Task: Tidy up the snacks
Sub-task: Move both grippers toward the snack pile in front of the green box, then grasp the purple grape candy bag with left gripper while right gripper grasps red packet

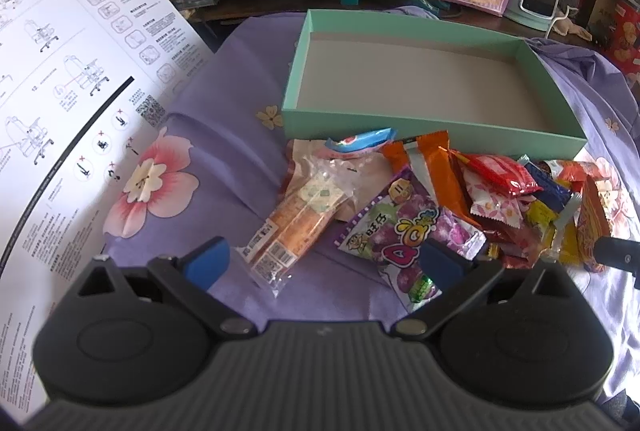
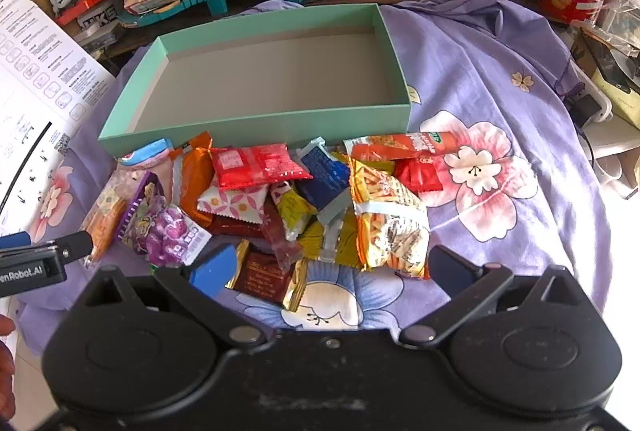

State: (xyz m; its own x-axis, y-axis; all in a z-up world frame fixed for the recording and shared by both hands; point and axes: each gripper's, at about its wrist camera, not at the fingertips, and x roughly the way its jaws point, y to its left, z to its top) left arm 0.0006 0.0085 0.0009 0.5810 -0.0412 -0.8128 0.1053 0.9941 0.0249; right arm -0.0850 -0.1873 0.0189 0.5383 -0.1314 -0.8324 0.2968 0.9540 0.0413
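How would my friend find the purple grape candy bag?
Start at the big mint-green box on the purple flowery cloth. The snack pile lies along its near wall. At the pile's left end, beside a clear orange packet, lies the grape candy bag, the only purple wrapper.

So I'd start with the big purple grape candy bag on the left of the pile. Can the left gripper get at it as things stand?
Probably yes. The left gripper has its jaws open and empty, and the purple grape candy bag lies just ahead on top of the pile's edge, nothing covering it. The clear-wrapped sausage pack lies close beside it.
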